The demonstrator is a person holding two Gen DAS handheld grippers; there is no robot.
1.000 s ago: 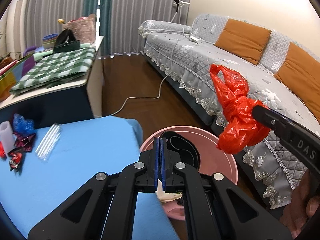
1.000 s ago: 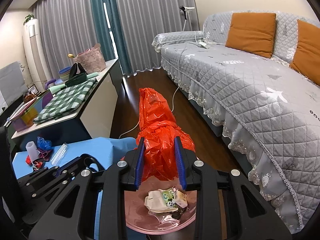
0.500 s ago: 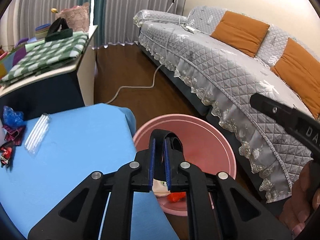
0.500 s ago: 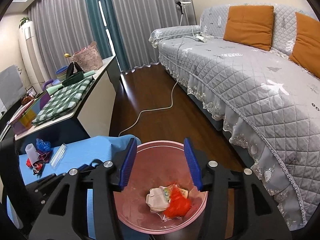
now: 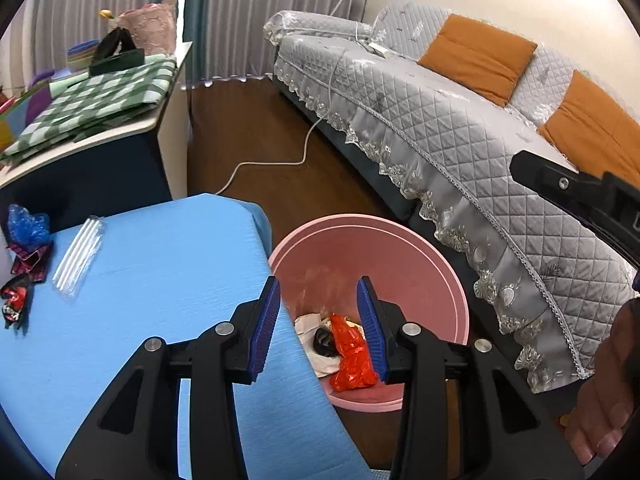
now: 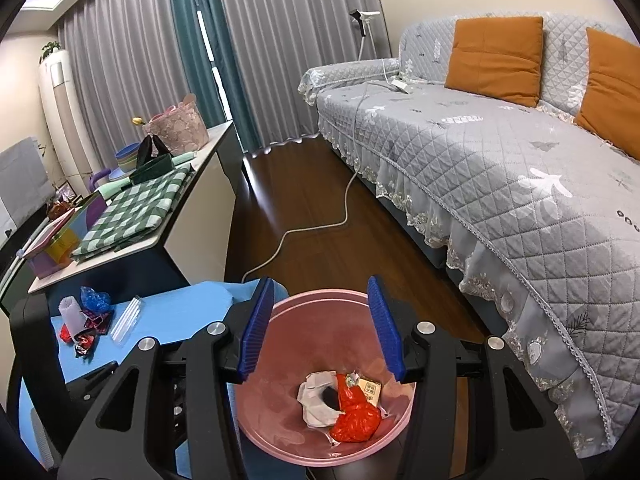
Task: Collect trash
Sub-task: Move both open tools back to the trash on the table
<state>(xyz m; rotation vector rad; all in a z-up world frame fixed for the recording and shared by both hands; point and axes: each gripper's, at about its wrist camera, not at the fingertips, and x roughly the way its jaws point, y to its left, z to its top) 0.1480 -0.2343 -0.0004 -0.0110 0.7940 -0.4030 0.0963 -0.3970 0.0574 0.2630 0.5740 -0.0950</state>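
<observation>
Both tongs stand wide apart and hold nothing: the left tongs (image 5: 318,320) hang over the edge where the blue tabletop (image 5: 160,280) meets the pink bin (image 5: 440,280), and the right tongs (image 6: 320,328) hover straight above the bin (image 6: 280,440). A second ago the right pair pinched a red plastic bag over the bin and the left pair was shut on a small dark item; half a second ago the right had let go, and now the left has spread too. The red bag (image 6: 356,420) lies crumpled at the bottom of the bin, against white paper (image 6: 316,400), a dark scrap (image 6: 330,396) and a small carton (image 6: 370,390).

That means two more pieces are in, and both hands are free. More remains, judging by the far end of the tabletop: candy wrappers (image 5: 20,280), a crumpled blue wrapper (image 5: 26,226), a clear sleeve of straws (image 5: 78,256) and a white cup (image 6: 69,314). A return reach there looks like the next step.
</observation>
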